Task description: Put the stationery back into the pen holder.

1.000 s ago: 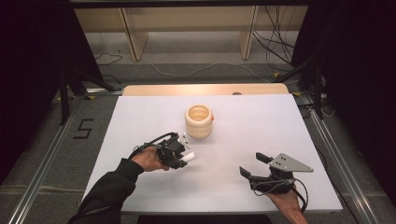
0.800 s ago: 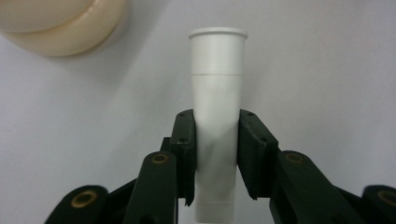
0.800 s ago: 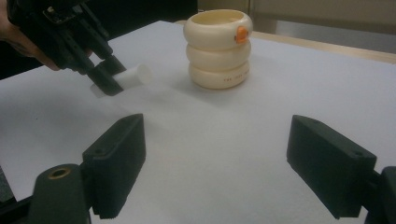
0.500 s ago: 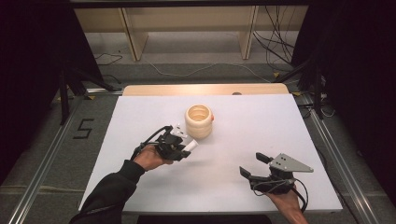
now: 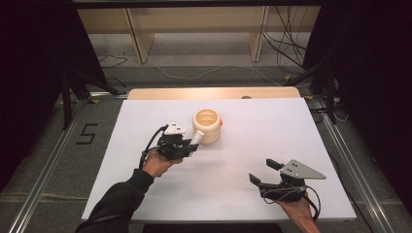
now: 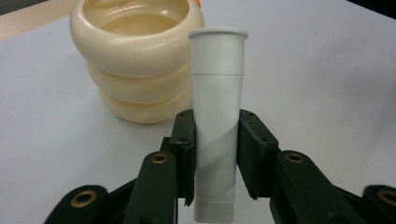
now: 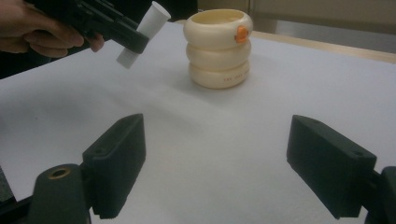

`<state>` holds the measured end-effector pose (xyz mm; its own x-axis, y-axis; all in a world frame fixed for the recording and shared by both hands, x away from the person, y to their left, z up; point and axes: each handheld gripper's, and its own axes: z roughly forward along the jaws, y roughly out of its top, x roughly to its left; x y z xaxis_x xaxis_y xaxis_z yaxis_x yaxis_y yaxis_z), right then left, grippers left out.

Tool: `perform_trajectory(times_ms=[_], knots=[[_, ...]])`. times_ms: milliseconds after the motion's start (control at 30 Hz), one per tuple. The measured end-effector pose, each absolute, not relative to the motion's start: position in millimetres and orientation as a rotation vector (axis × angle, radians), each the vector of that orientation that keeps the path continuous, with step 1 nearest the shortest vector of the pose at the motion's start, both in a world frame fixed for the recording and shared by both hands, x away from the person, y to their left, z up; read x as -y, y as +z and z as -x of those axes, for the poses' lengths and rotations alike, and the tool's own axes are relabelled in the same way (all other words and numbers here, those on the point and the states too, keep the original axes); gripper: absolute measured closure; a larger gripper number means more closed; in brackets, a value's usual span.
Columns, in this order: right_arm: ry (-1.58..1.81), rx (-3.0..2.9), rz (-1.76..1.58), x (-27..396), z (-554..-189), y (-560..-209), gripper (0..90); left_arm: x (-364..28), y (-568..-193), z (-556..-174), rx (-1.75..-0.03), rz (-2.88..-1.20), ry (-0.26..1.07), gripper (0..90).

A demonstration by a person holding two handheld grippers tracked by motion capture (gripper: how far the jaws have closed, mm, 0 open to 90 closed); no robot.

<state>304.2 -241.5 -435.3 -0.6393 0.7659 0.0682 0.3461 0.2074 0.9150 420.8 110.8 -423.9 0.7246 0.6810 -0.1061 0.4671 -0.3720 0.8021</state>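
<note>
A cream holder [image 5: 208, 126] made of three stacked rings, with a small orange mark, stands open-topped at the table's middle. My left gripper [image 5: 187, 145] is shut on a white plastic tube [image 5: 197, 138] and holds it off the table just left of the holder, the flanged end pointing at the holder's side. In the left gripper view the tube [image 6: 218, 93] is clamped between both pads, with the holder [image 6: 135, 60] right behind it. My right gripper [image 5: 262, 171] rests open near the front right, with nothing between its jaws. Its own view shows the holder [image 7: 218, 46] and the tube [image 7: 142, 35] farther off.
The white tabletop [image 5: 272, 131] has bare room to the right of and in front of the holder. A wooden strip [image 5: 214, 92] runs along its far edge. Metal rails [image 5: 43, 165] flank the table on the floor, and cables [image 5: 286, 53] lie behind it.
My left gripper has carried the tube a short way farther from me, closer to the holder. The right gripper has stayed put.
</note>
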Motion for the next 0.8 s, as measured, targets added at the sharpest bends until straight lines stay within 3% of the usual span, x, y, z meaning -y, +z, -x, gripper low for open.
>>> perform_trajectory(times_ms=[800], knots=[[1.417,-2.088,-1.036,241.2,-304.8,-436.4,20.4,-120.3,-418.2,-422.0,-0.930,-1.845,0.398,69.2]])
